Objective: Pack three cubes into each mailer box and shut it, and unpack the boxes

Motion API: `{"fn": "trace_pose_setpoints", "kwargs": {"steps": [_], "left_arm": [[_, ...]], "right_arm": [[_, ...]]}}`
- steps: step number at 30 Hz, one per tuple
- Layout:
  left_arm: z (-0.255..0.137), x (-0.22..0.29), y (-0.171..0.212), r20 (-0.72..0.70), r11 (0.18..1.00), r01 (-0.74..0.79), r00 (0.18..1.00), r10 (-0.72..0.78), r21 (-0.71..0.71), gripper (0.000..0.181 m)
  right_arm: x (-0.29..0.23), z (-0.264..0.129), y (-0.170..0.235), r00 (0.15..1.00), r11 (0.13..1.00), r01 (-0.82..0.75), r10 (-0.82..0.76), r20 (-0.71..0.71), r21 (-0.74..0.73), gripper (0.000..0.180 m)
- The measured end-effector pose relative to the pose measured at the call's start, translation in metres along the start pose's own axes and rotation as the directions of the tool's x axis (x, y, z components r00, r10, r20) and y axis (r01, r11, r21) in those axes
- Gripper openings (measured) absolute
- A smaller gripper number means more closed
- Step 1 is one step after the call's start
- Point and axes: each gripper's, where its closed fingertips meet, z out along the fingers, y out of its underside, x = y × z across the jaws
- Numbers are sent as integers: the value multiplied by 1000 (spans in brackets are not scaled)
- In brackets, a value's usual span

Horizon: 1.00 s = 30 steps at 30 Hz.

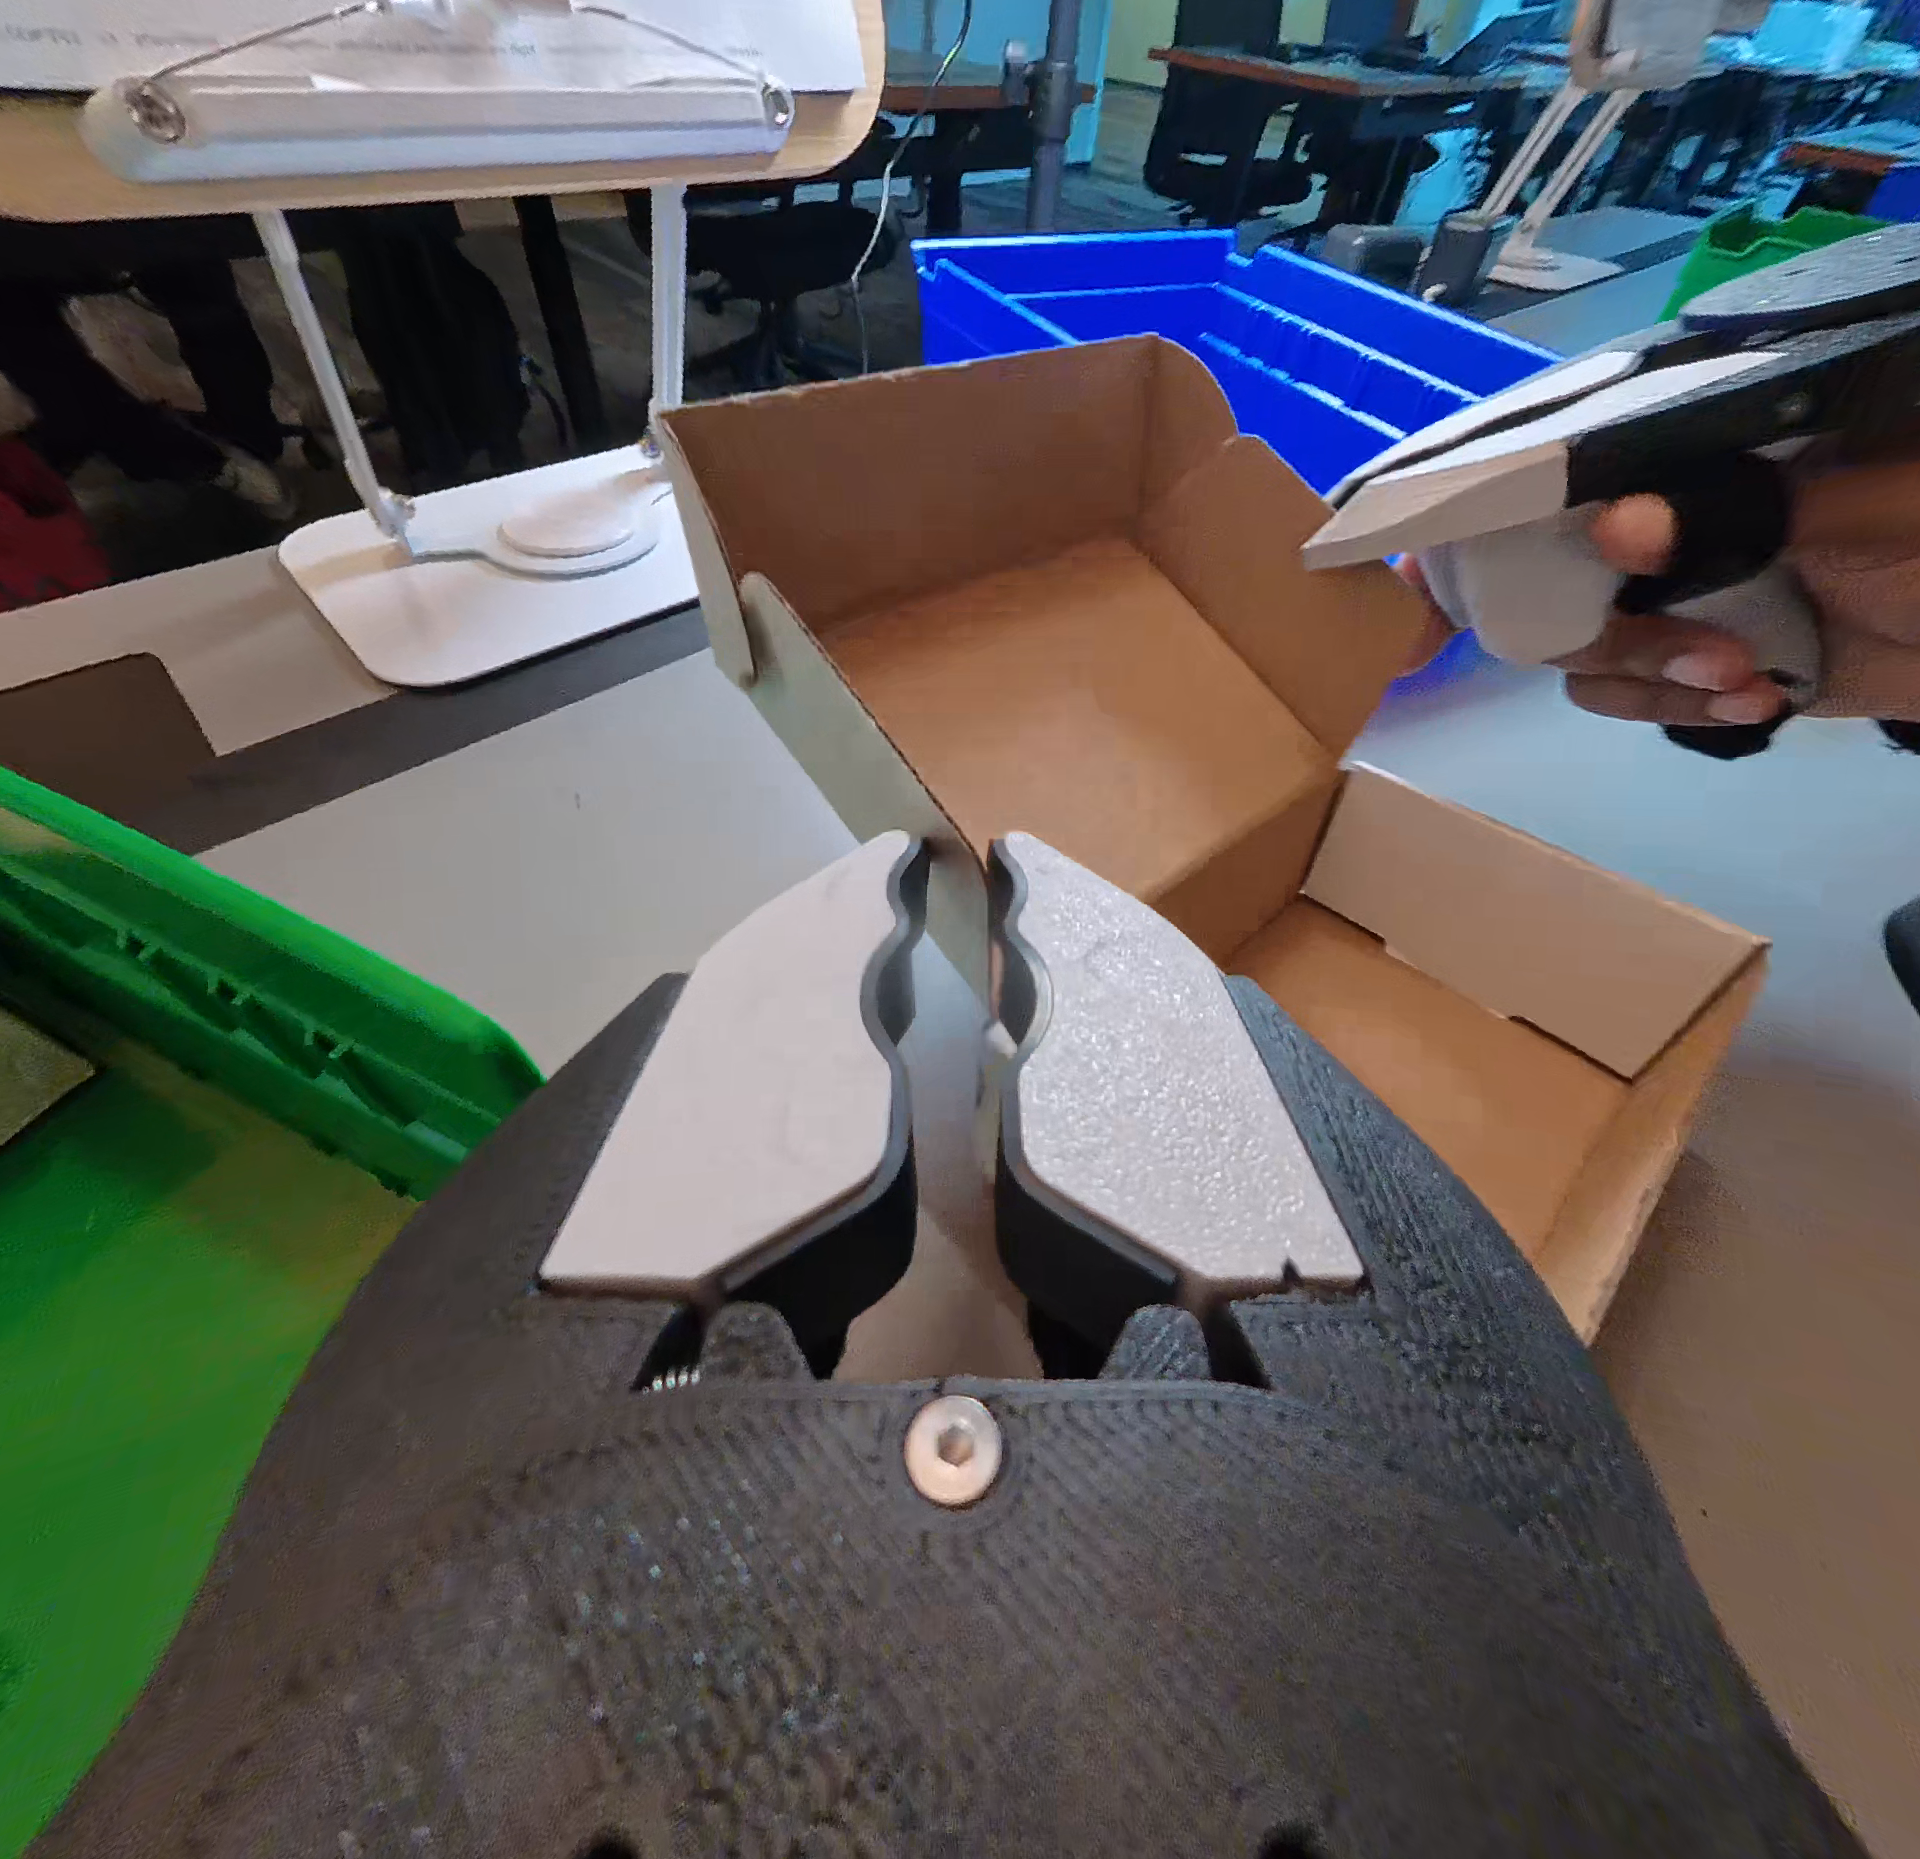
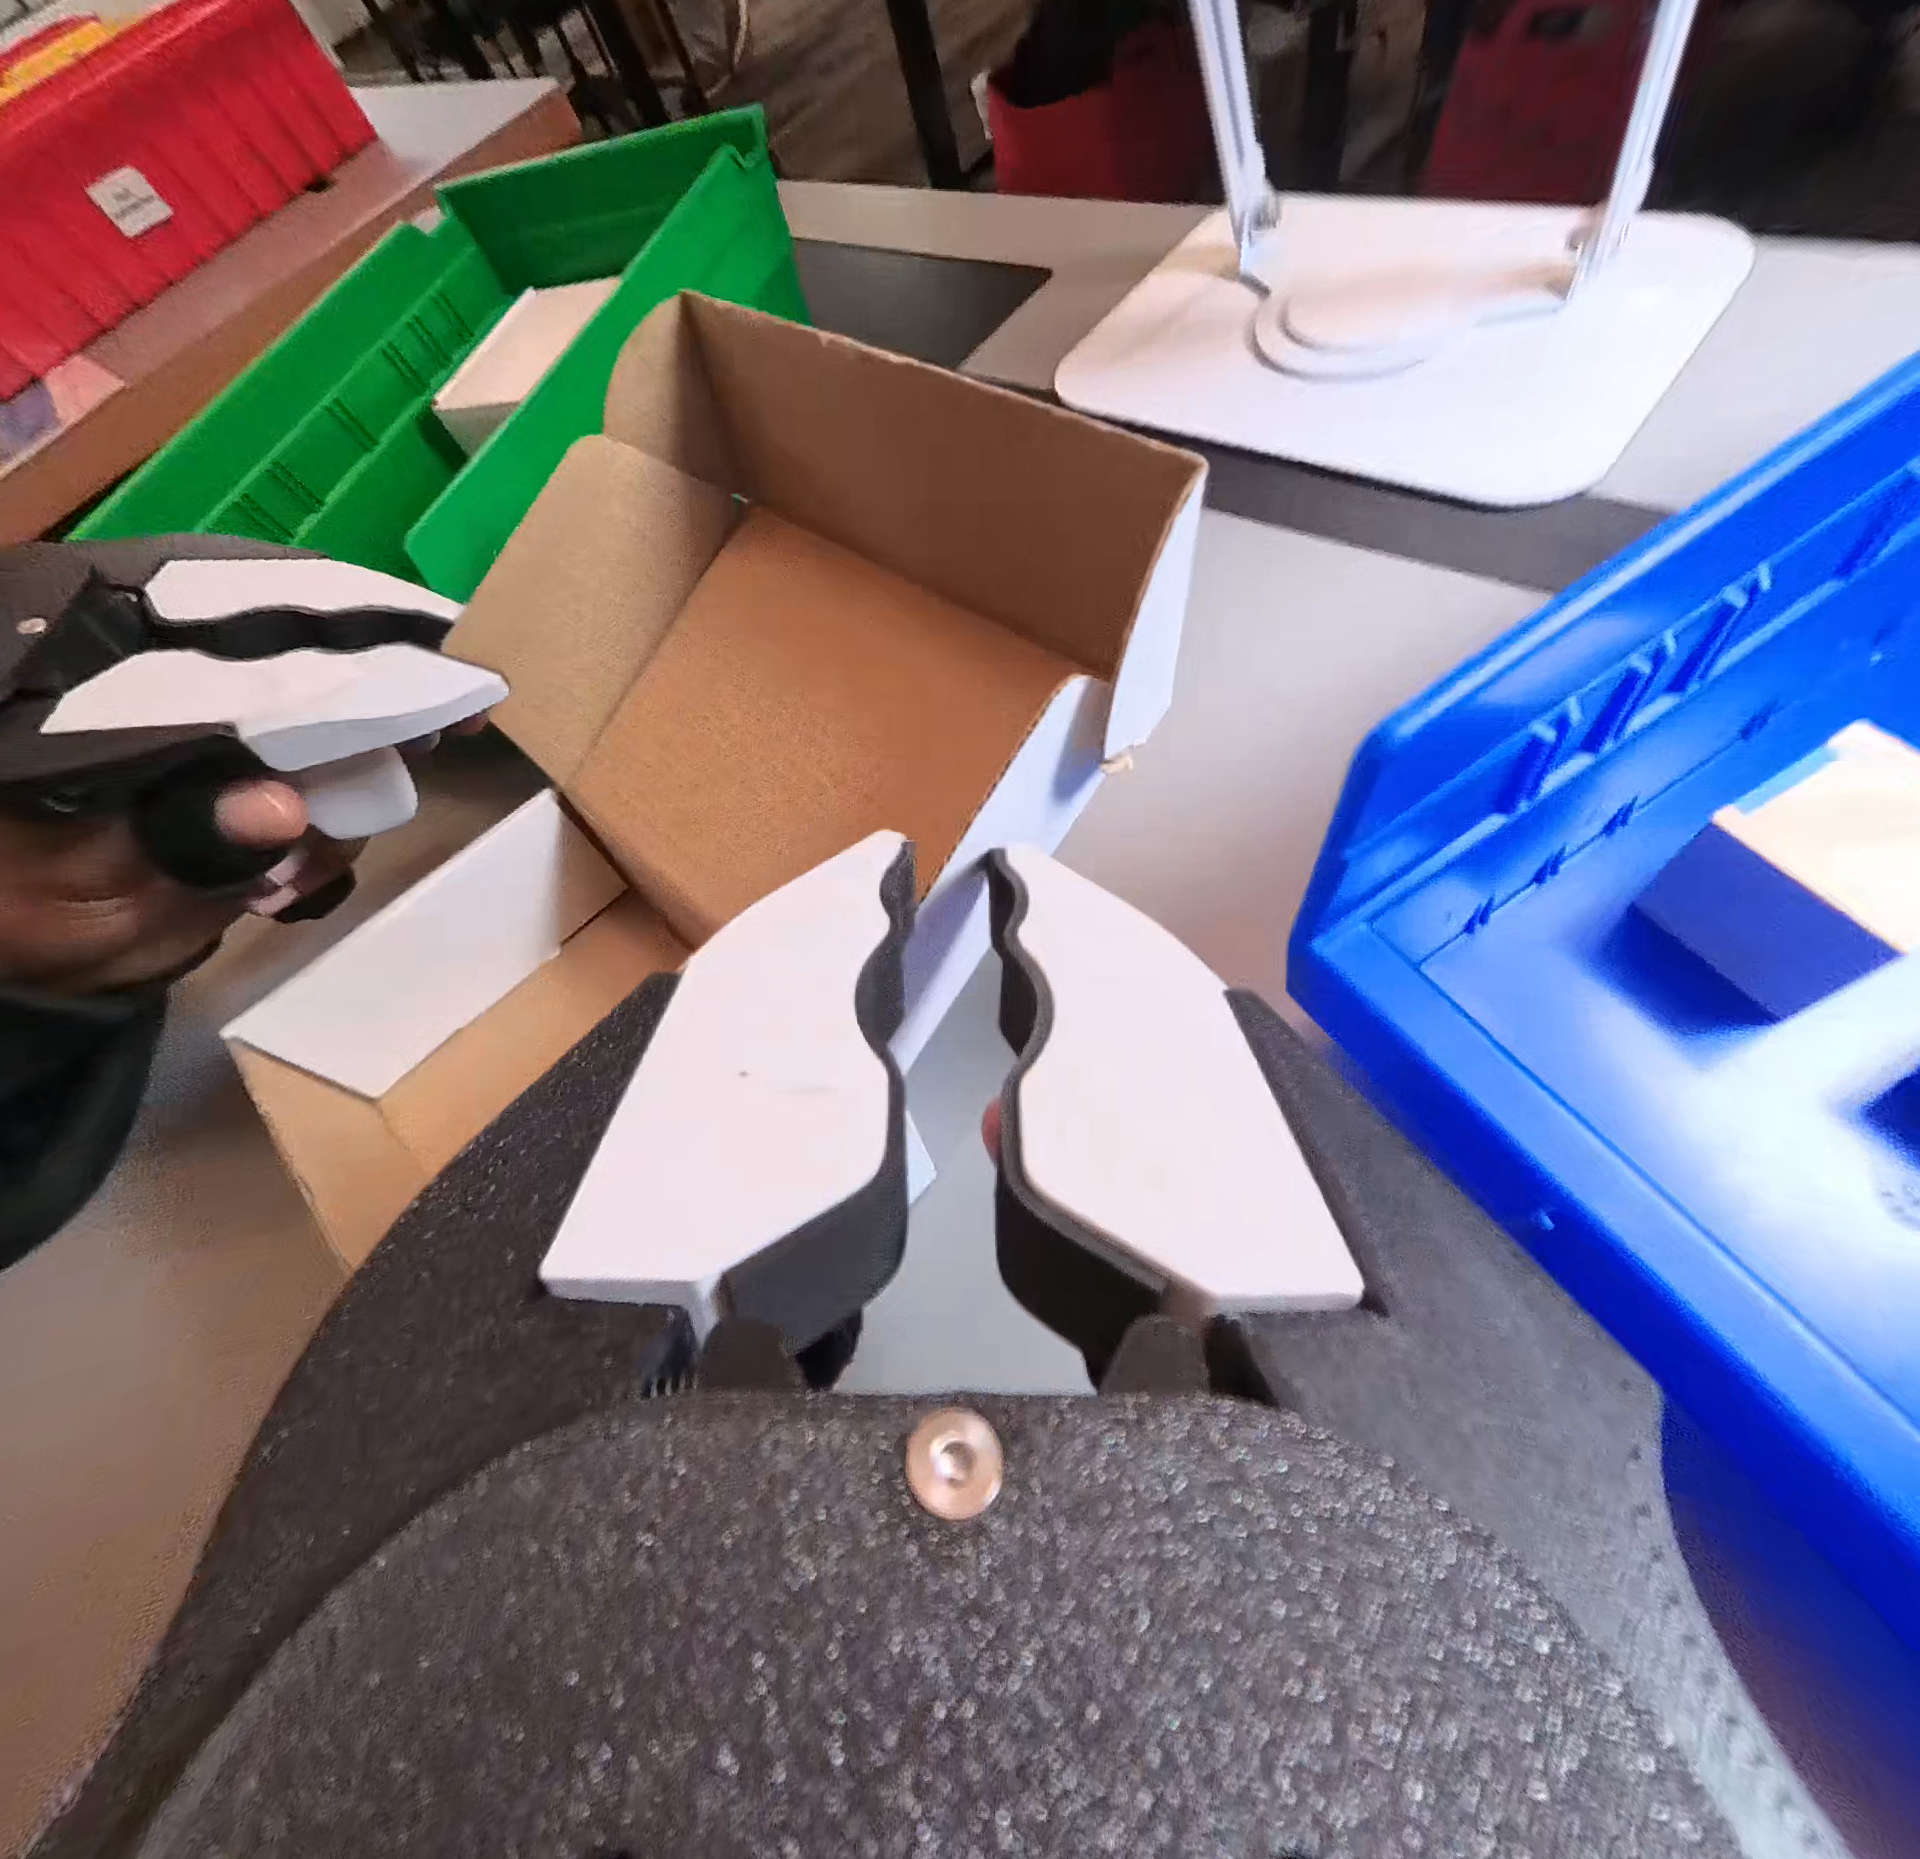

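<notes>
Brown corrugated card lines the open mailer box (image 1: 1091, 687), which is seen standing on the grey table (image 1: 540, 874) directly ahead of both tongs, its lid raised and its tray showing no cubes; the left gripper (image 1: 954, 859) is seen clamped on the lid's left side flap (image 1: 842, 729), the white card passing between the two grey fingers (image 1: 1132, 1071) with only a thin gap left; the right gripper (image 2: 951, 864) is held at the lid's opposite side flap (image 2: 1023, 822), whose white edge runs down between its fingertips, though it cannot be told whether the card is actually pinched there; in the left wrist view the right gripper is seen across the box at the far right; a green bin (image 2: 582, 282) is placed beyond the box to the left of the right gripper, and a pale box-like item (image 2: 520, 365) is seen inside it; a blue bin (image 2: 1455, 957) lies close to the right of the same gripper, holding something white and dark blue that cannot be identified; a white stand base (image 2: 1351, 396) rests farther ahead.
</notes>
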Motion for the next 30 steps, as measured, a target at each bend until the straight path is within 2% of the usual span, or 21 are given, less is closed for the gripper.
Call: {"fn": "trace_pose_setpoints", "kwargs": {"steps": [4, 9, 11, 14, 18, 22, 25, 28, 30], "left_arm": [[-14, 12, -2, -62, 998, -49, 997, 51, 34, 13], [-39, 39, 10, -216, 997, -71, 974, 73, 14, 14], [-50, 49, 19, -272, 997, -78, 960, 70, -18, 14], [-67, 64, 28, -361, 997, -62, 932, 40, -49, 13], [-86, 89, 43, -506, 988, -104, 862, 32, -115, 31], [-103, 106, 60, -640, 966, -174, 768, 12, -191, 51], [-112, 115, 69, -701, 941, -206, 712, -43, -267, 64], [-119, 115, 80, -723, 898, -297, 690, -33, -324, 73], [-121, 108, 82, -706, 878, -344, 708, 10, -333, 74]], "right_arm": [[-19, -10, -7, 981, 975, 192, -193, -2, 109, 12], [-43, -37, 11, 857, 834, 515, -508, -88, 200, 12], [-54, -49, 23, 824, 793, 563, -559, -92, 231, 13], [-76, -64, 44, 796, 771, 586, -605, 1, 248, 12], [-102, -76, 75, 783, 793, 566, -603, 154, 227, 15], [-110, -85, 97, 777, 840, 523, -540, 324, 146, 24], [-115, -90, 116, 754, 865, 501, -442, 486, 11, 42], [-117, -96, 129, 725, 852, 516, -382, 573, -85, 57], [-114, -98, 128, 719, 827, 555, -423, 552, -88, 63]]}}
